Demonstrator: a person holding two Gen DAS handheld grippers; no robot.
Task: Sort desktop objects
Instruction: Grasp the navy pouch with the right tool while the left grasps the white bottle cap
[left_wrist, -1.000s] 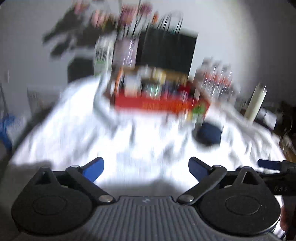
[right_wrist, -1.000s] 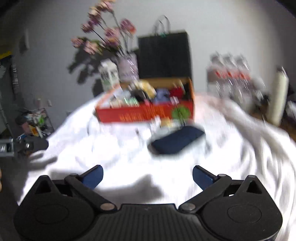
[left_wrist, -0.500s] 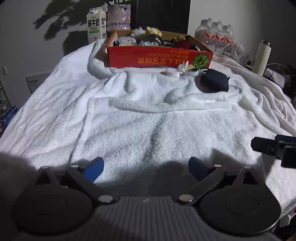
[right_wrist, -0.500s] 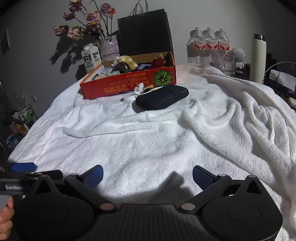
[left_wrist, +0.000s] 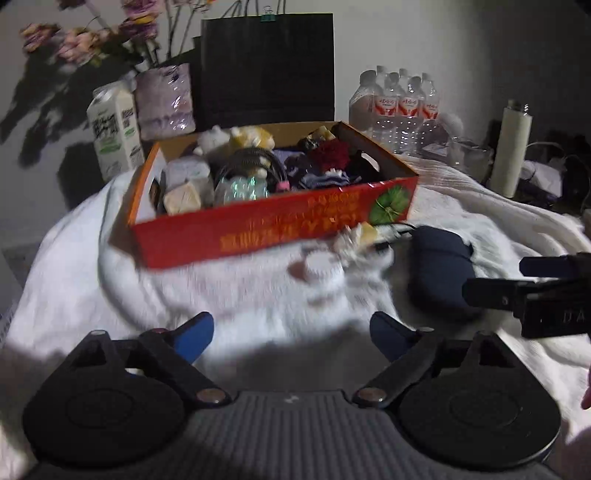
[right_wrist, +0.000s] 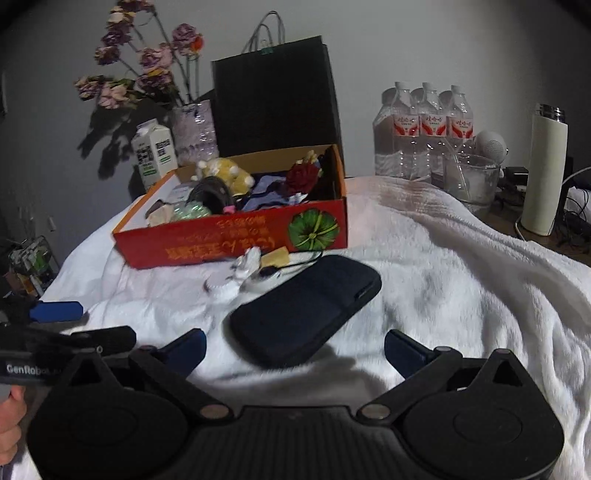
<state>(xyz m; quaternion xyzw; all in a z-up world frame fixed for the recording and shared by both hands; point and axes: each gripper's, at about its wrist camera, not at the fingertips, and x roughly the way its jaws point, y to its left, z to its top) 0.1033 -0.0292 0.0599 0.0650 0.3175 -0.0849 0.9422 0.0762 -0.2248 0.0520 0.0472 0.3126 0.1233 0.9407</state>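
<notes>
A: Look at the dark navy pouch (right_wrist: 306, 308) — flat, soft, rounded corners, lying slantwise on the white towel (right_wrist: 461, 280), just short of the red box (right_wrist: 236, 240).

B: And that box is crammed: a red rose (right_wrist: 303, 176), a yellow plush toy (right_wrist: 225, 173), coiled cable, folded cloth. Small white bits and a yellow piece (right_wrist: 275, 256) sit between box and pouch, at about eleven o'clock from the pouch.

A: The right gripper (right_wrist: 295, 347) hovers low over the towel, jaws spread wide, nothing between them, the pouch's near end lying right between the blue fingertips (right_wrist: 397, 349).

B: The left gripper (left_wrist: 291, 334) too: jaws apart, empty, aimed at the box's front wall. In its view the pouch (left_wrist: 439, 273) sits at two o'clock, blurred.

A: Behind the box, twelve o'clock: a black paper bag (right_wrist: 275, 99). At ten, a milk carton (right_wrist: 153, 153) and vase of faded flowers (right_wrist: 147, 70).

B: At two o'clock, water bottles (right_wrist: 424, 129), a glass jug (right_wrist: 471, 181), a white flask (right_wrist: 545, 170).
</notes>
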